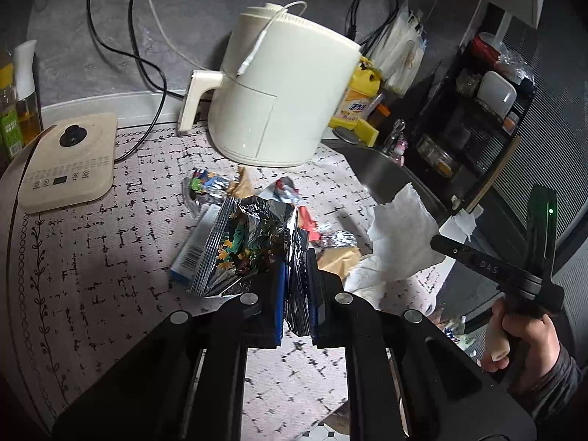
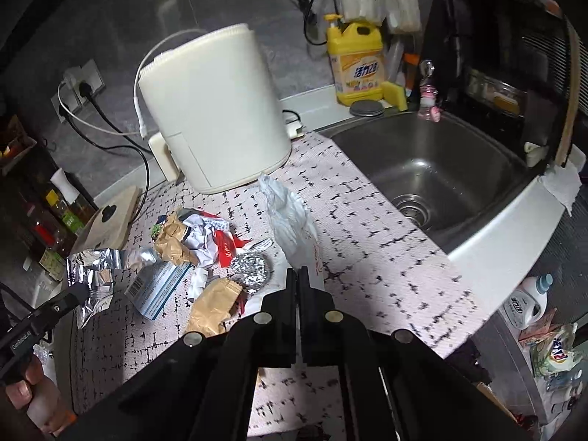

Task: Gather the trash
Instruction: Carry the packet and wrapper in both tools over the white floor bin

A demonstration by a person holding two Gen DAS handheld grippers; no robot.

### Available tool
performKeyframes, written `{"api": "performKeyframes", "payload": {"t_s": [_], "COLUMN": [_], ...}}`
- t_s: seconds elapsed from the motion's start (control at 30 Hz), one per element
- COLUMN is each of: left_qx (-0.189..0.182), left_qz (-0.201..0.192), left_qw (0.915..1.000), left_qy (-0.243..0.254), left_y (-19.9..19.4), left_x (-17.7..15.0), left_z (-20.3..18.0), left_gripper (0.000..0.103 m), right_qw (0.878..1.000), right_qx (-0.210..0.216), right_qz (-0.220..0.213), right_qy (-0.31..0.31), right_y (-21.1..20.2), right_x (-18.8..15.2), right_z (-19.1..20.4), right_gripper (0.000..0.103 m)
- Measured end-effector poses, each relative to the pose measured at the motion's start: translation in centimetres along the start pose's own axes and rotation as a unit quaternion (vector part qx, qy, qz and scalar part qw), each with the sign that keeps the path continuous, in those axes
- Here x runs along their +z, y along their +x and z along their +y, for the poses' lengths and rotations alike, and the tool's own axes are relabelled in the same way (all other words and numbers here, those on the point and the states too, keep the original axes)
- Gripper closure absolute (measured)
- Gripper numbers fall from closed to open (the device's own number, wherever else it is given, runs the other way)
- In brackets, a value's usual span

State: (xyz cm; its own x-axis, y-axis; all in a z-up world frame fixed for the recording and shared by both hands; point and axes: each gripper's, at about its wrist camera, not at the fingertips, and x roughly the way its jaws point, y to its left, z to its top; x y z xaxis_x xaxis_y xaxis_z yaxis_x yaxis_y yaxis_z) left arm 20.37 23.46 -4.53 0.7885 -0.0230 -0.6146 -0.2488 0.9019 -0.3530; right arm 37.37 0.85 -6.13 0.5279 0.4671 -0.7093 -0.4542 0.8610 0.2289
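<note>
- My left tongs [image 1: 294, 275] were clenched on a crinkled foil wrapper [image 1: 250, 246], which stood up between the pads, lifted clear of the patterned mat [image 1: 110, 257].
- Left of those tongs, well off on the mat, sat a beige base [image 1: 70, 161] with a black knob.
- Just past the wrapper lay the trash pile: a blue box [image 2: 158, 286], brown paper [image 2: 213, 305], a red scrap [image 2: 224, 250] and a foil ball [image 2: 251, 268].
- Beyond the pile stood a cream fryer [image 1: 283, 88].
- My right tongs [image 2: 298, 275] were clenched on a white tissue [image 2: 294, 224], whose free end rose ahead of the tips.
- Right of those tongs lay the steel sink [image 2: 441, 161], with a yellow bottle [image 2: 358, 66] behind it.
</note>
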Motion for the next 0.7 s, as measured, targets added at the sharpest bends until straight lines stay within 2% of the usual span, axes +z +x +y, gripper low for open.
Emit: {"api": "performKeyframes", "payload": {"t_s": [0.27, 0.37, 0.53, 0.7], "left_qx": [-0.017, -0.02, -0.028, -0.048], "left_qz": [-0.003, 0.006, 0.02, 0.038], "left_qw": [0.9995, 0.9995, 0.9984, 0.9959], "left_qy": [0.027, 0.024, 0.044, 0.067], "left_y": [-0.1, 0.0, -0.1, 0.6], "left_x": [-1.4, -2.2, -3.6, -5.3], "left_z": [-5.4, -7.0, -10.5, -14.2], "left_gripper": [0.092, 0.092, 0.092, 0.092], "right_qw": [0.999, 0.999, 0.998, 0.997], "right_qx": [-0.017, -0.019, -0.014, -0.028], "right_qz": [-0.023, -0.016, -0.027, -0.018], "right_qy": [0.025, 0.031, 0.047, 0.066], "right_y": [-4.5, -4.8, -7.1, -9.8], "right_x": [-2.4, -2.9, -3.8, -6.7], "right_z": [-5.0, -6.6, -8.6, -11.6], "right_gripper": [0.101, 0.101, 0.101, 0.101]}}
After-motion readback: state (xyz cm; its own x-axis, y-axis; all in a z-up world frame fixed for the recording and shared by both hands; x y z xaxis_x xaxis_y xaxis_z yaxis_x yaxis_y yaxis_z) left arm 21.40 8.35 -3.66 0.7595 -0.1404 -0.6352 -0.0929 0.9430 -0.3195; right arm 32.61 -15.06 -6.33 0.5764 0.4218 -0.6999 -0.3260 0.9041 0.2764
